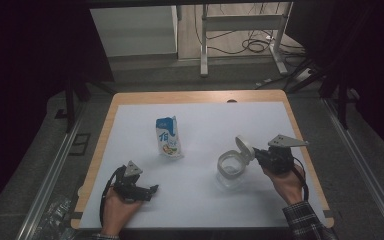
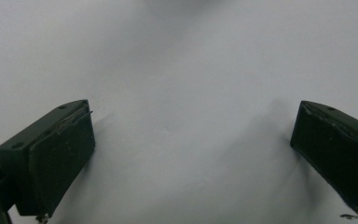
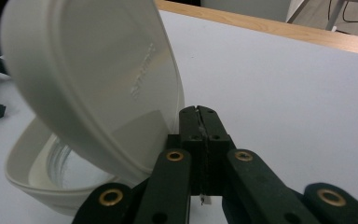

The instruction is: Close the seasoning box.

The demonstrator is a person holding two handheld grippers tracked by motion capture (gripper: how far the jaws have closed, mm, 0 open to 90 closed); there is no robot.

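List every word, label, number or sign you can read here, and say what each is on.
"佰": large blue character on the front of the pouch.
Smaller print and the picture below it on the pouch: too small to read.
Embossed lettering inside the lid of the white container: too blurred to read.

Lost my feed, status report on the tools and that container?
Right tool shut, at lid edge. Left tool open, empty. Container open, lid tilted up. Milk carton stands apart.
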